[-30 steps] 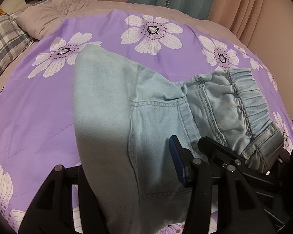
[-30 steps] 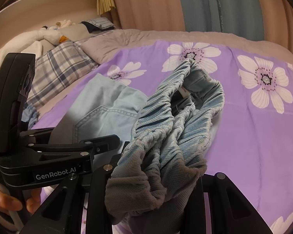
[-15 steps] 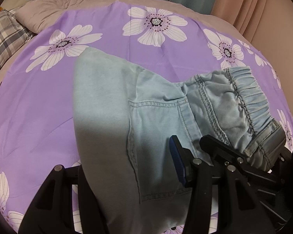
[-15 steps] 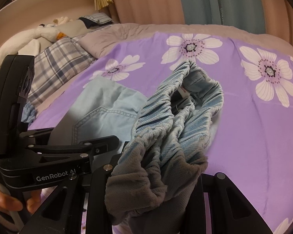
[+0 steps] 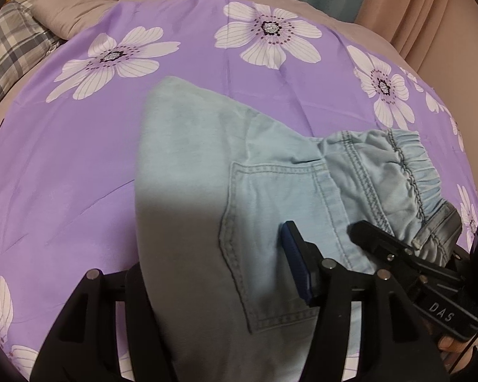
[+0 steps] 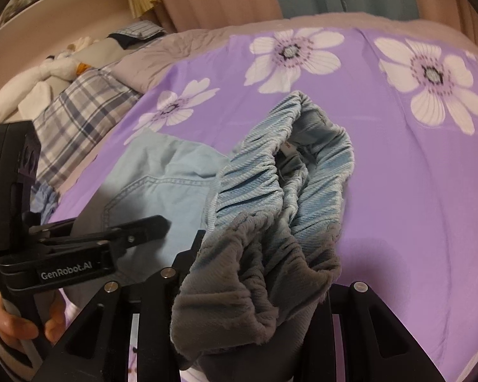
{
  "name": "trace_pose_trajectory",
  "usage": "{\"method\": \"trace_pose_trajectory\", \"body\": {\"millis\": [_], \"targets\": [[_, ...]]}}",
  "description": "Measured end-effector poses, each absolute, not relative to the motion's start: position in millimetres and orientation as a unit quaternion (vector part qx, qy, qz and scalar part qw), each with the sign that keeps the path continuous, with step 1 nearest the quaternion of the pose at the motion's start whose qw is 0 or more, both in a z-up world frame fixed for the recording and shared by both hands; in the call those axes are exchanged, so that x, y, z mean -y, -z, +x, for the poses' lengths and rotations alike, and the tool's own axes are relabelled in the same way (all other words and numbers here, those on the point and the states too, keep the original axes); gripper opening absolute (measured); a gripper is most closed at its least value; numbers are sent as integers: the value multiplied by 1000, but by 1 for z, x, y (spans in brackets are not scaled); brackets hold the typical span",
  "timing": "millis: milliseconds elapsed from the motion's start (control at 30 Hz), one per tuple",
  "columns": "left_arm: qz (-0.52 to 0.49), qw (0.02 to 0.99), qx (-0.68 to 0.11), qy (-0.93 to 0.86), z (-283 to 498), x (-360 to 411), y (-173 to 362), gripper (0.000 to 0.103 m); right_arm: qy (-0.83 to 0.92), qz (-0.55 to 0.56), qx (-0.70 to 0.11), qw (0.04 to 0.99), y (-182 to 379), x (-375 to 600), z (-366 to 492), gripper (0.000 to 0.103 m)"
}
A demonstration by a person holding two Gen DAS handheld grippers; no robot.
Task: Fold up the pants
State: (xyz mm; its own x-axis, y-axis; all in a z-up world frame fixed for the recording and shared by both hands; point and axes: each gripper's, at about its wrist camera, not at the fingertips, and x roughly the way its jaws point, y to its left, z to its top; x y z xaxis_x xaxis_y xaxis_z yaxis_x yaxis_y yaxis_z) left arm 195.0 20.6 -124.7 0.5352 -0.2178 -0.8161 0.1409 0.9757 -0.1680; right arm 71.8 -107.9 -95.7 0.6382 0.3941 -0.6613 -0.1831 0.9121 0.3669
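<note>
Left gripper (image 5: 226, 273) clamps the light-blue pants (image 5: 188, 172) near the back pocket (image 5: 271, 242); fabric drapes over and hides the left finger, blue-padded right finger (image 5: 298, 264) visible. Pants hang from the jaws onto the purple floral sheet (image 5: 63, 165). Right gripper (image 5: 398, 254) comes in at the right by the elastic waistband (image 5: 414, 172).

Right wrist view: right gripper (image 6: 255, 286) closed on the bunched waistband (image 6: 271, 222), held above the sheet (image 6: 414, 191). Left gripper (image 6: 137, 232) at left on the pants leg. Plaid pillow (image 6: 79, 114) sits at the bed's far left.
</note>
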Motion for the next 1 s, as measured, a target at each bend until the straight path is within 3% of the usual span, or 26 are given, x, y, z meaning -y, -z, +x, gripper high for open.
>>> {"method": "trace_pose_trajectory", "body": {"millis": [100,367,1000], "targets": [[-40,875,-475,88,194,-26,127,69,-150,142,-404,891,99,111,73,44],[-42,874,-478,73,178,-41,131,75,-134,163,-416,884,100,126,61,63],[-43,870,-486,70,144,-47,136,78,-105,102,-422,894,102,118,47,67]]}}
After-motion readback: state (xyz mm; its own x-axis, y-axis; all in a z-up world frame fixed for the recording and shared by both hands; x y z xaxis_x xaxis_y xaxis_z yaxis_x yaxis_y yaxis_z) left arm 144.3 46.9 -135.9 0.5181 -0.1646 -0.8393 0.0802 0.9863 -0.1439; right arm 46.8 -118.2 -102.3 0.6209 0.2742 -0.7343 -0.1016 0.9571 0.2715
